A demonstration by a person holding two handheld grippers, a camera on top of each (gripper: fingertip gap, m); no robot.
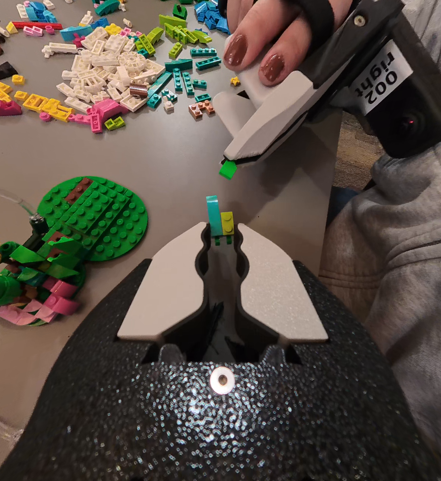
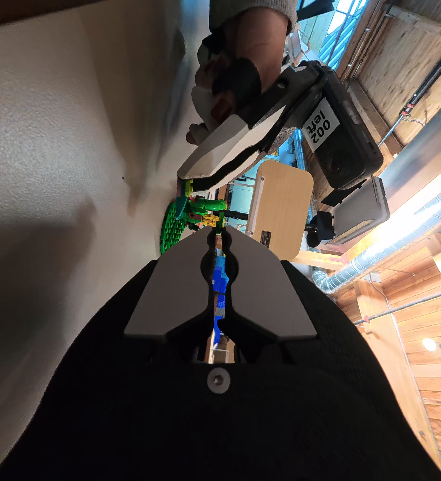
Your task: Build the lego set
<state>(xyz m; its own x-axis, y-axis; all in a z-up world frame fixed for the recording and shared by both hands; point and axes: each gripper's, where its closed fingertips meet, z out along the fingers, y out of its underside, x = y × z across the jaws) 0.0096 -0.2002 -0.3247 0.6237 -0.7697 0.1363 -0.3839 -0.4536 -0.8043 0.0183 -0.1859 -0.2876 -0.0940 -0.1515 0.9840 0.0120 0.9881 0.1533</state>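
Sitting across the back: a grey table (image 1: 162,156) scattered with loose bricks, white pile (image 1: 110,75) in the middle of the mess. Lying flat at the left, well apart from both tools: a round green studded plate (image 1: 104,216) with a half-built leafy model (image 1: 31,265) beside it.

Closer in, hovering over bare tabletop: left gripper (image 1: 221,230), jaws narrow, pinching a small brick cluster (image 1: 220,221) — teal slope and lime plate side by side, green bits under them. Long axis pointing straight out along the fingers, away from the camera.

Coming in from the upper right: right gripper (image 1: 227,162) in a hand (image 1: 255,49), jaws nearly shut, clamping a tiny bright green tile (image 1: 228,169) at the very tip. Tile hanging up and slightly right of the cluster's far end, near but not touching.
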